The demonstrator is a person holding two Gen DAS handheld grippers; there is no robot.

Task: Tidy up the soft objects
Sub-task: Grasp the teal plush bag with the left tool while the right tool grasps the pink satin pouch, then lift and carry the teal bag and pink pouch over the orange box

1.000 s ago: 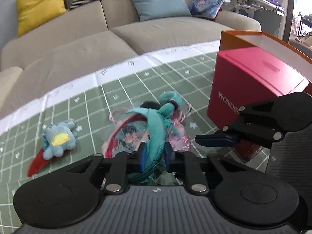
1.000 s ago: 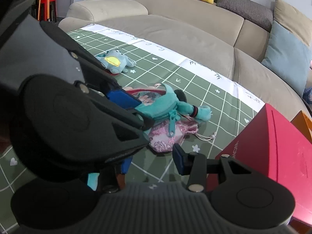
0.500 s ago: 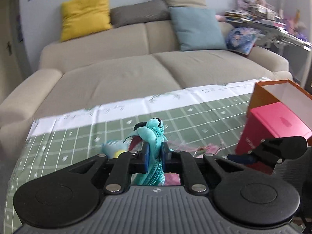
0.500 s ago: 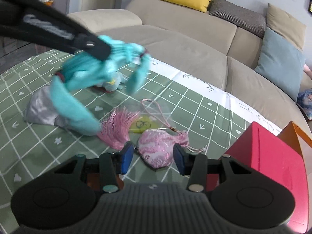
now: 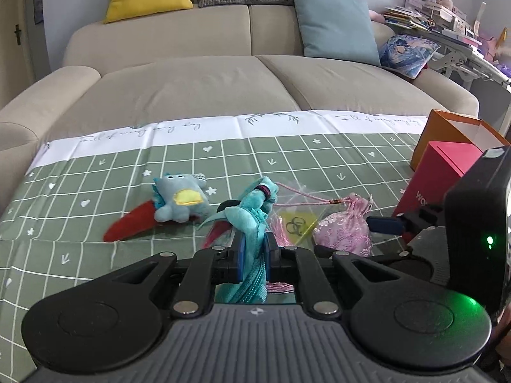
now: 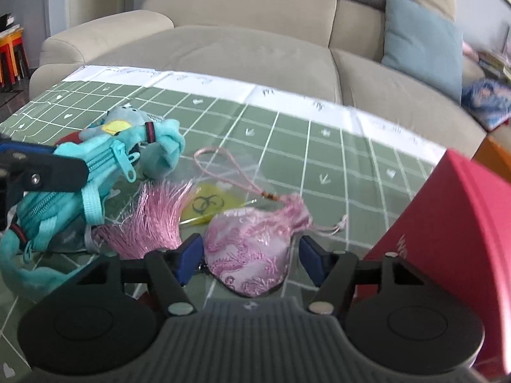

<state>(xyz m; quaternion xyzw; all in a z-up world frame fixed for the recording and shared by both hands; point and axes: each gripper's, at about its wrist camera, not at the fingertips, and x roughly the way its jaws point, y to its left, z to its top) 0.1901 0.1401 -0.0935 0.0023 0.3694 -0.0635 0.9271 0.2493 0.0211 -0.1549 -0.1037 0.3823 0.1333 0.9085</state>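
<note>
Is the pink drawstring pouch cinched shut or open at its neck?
Shut: the pink drawstring pouch has its neck gathered tight into a ruffle, cord trailing out, lying on the checked tablecloth.

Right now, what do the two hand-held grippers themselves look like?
Both look alike: the left hand-held gripper and the right hand-held gripper have a ribbed dark-grey base, two round black discs, black linkage arms with silver rivets, and blue pads on the fingertips. In the left wrist view, the right unit's black housing shows a green light.

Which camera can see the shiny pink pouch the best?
The right wrist camera. The pink pouch fills the middle, right between the opening right gripper, its swirly pattern clear. The left wrist camera shows it smaller, off to the side.
</note>
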